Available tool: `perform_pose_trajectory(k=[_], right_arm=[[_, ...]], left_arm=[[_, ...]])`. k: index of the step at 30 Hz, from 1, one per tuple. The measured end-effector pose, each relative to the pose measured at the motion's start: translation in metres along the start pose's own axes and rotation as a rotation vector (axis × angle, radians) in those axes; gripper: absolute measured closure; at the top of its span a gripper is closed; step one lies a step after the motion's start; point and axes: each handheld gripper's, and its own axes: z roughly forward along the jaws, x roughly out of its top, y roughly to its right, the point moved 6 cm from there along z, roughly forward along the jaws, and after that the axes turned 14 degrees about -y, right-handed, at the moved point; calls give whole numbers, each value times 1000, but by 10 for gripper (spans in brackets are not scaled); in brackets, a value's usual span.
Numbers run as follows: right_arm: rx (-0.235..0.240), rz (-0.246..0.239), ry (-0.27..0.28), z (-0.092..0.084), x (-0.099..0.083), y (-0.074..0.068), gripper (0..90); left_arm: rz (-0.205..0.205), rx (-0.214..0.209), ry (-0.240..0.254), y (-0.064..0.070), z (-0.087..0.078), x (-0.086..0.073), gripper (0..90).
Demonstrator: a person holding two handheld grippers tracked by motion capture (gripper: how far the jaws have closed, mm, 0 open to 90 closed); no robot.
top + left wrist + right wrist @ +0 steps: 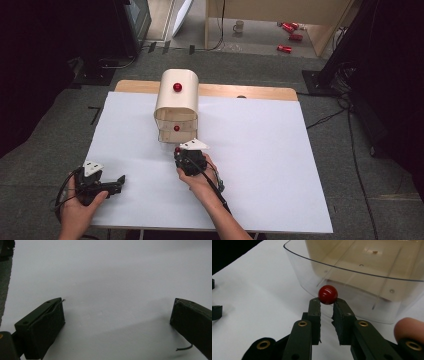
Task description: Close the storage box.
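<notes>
A small cream drawer cabinet (176,102) stood near the far middle of a white table (260,150), its clear bottom drawer (362,282) pulled out toward the person. The right gripper (327,302) sat just in front of it, jaws closed on the drawer's red ball knob (328,294) at their tips. The left gripper (117,315), jaws wide apart and holding nothing, rested low on the table's near left, well apart from the cabinet.

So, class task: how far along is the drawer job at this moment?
Done: the bottom clear drawer looks pulled partly out of the cream cabinet. In hand: the right gripper pinches its red knob. Left: the upper drawers appear closed; the left gripper rests open.
</notes>
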Motion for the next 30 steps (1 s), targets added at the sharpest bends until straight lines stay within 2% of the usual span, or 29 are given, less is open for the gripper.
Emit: perform_pose_trajectory(k=[30], right_arm=[[-4, 23, 18, 12, 19, 16, 765]], left_arm=[[0, 1, 0, 0, 0, 0, 0]])
